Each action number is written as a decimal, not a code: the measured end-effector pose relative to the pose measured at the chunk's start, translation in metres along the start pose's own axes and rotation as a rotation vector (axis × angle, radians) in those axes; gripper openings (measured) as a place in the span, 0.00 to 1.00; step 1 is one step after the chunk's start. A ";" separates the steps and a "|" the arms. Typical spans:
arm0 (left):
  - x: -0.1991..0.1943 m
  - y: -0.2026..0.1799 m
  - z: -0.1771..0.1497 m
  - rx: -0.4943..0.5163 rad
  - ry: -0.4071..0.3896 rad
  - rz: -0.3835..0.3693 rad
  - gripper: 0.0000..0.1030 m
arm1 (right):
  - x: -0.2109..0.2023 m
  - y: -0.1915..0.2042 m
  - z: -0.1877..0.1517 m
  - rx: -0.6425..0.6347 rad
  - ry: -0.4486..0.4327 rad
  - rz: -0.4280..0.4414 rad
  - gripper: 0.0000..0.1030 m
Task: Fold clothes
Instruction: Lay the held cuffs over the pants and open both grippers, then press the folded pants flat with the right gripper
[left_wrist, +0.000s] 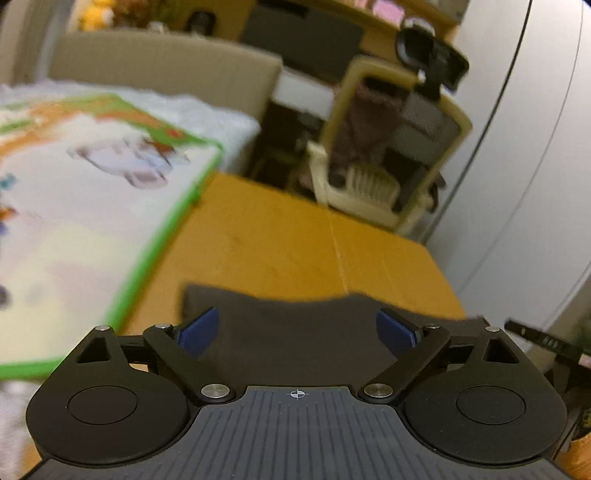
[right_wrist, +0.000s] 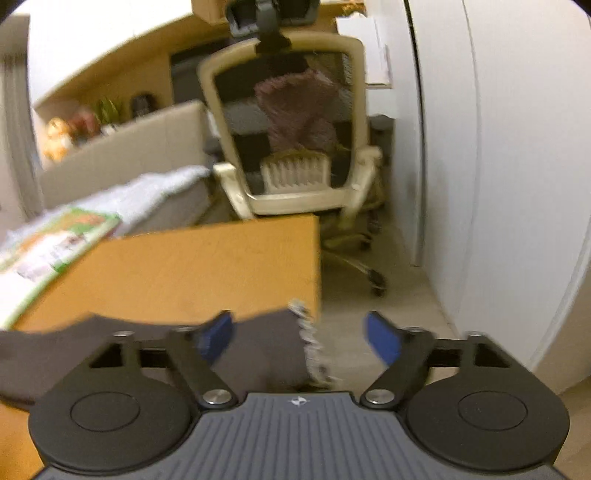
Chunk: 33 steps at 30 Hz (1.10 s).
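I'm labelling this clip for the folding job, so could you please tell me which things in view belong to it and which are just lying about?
Belongs to the job:
dark grey cloth with a pale frayed edge
open left hand-held gripper
open right hand-held gripper

Lying about:
green-bordered picture mat
cream mesh office chair
orange wooden table

An orange wooden table (left_wrist: 280, 240) bears a dark grey cloth (left_wrist: 295, 332).
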<state>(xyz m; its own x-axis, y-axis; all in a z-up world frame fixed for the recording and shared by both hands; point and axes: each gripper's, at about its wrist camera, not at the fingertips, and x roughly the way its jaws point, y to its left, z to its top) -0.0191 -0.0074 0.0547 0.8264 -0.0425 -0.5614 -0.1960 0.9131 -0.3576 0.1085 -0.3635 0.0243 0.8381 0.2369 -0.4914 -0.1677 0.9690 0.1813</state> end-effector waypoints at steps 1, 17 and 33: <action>0.014 0.000 -0.004 -0.015 0.048 -0.009 0.94 | 0.000 0.004 -0.001 0.011 0.001 0.037 0.95; 0.042 0.023 -0.020 0.061 0.074 0.111 0.98 | 0.045 0.056 -0.034 0.027 0.155 0.135 1.00; 0.048 0.016 -0.024 0.119 0.062 0.130 1.00 | 0.046 0.060 -0.038 0.028 0.163 0.139 1.00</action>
<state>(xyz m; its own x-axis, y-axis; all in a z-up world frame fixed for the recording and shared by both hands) 0.0051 -0.0050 0.0043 0.7632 0.0571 -0.6437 -0.2319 0.9540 -0.1902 0.1169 -0.2920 -0.0198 0.7127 0.3787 -0.5904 -0.2598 0.9244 0.2794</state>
